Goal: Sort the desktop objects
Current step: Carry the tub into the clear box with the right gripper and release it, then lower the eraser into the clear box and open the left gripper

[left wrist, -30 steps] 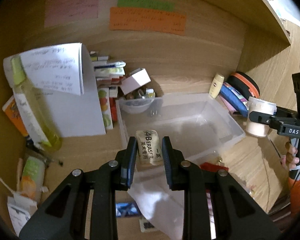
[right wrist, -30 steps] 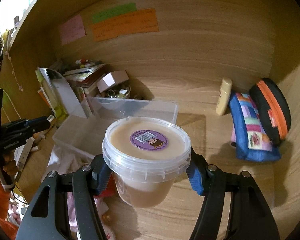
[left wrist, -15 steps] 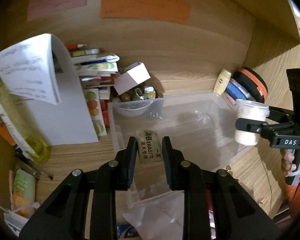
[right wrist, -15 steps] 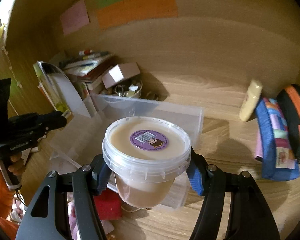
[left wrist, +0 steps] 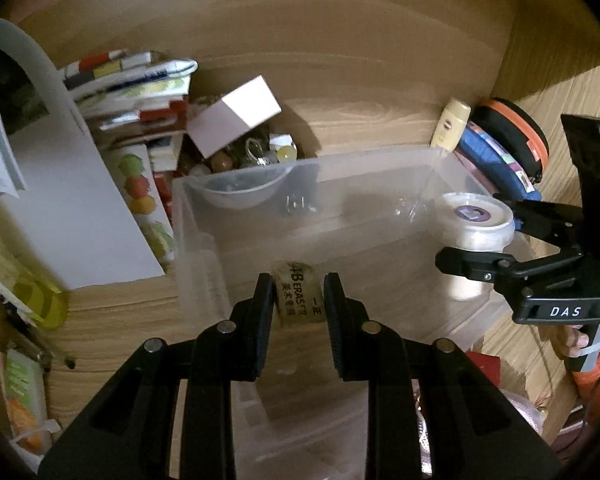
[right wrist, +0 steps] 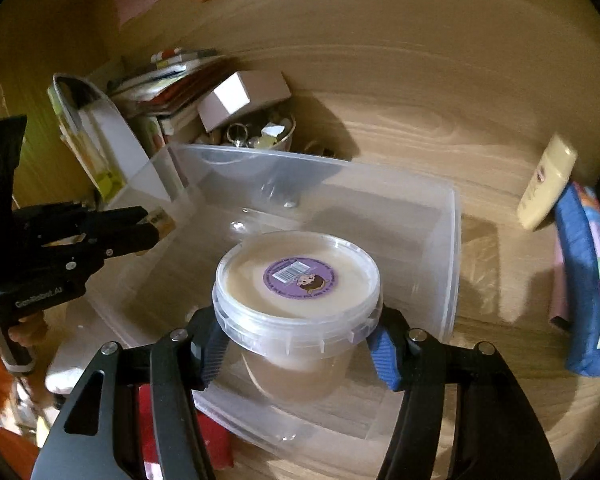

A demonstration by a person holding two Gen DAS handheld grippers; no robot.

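Note:
A clear plastic bin (left wrist: 452, 160) (right wrist: 454, 240) stands on the wooden desk. My left gripper (left wrist: 298, 300) is shut on a wrapped eraser (left wrist: 298, 300) marked "4B ERASER" and holds it over the bin's left part. My right gripper (right wrist: 296, 344) is shut on a lidded plastic tub (right wrist: 296, 284) of beige paste with a purple label, held above the bin's inside. The tub (left wrist: 474, 220) and right gripper also show in the left wrist view at the right. The left gripper (right wrist: 148, 224) shows at the left of the right wrist view.
Behind the bin: a bowl of small trinkets (left wrist: 244, 188), a white box (left wrist: 236, 116), a stack of books (left wrist: 132, 84), leaning papers (left wrist: 60, 184). To the right: a cream tube (right wrist: 544, 184), a blue pouch (right wrist: 588, 280), an orange-rimmed case (left wrist: 516, 132). A red item (right wrist: 216, 436) lies by the bin's front.
Both grippers moved forward and over the bin. The tub went from beside the bin to above its inside. The eraser now hangs over the bin's left part.

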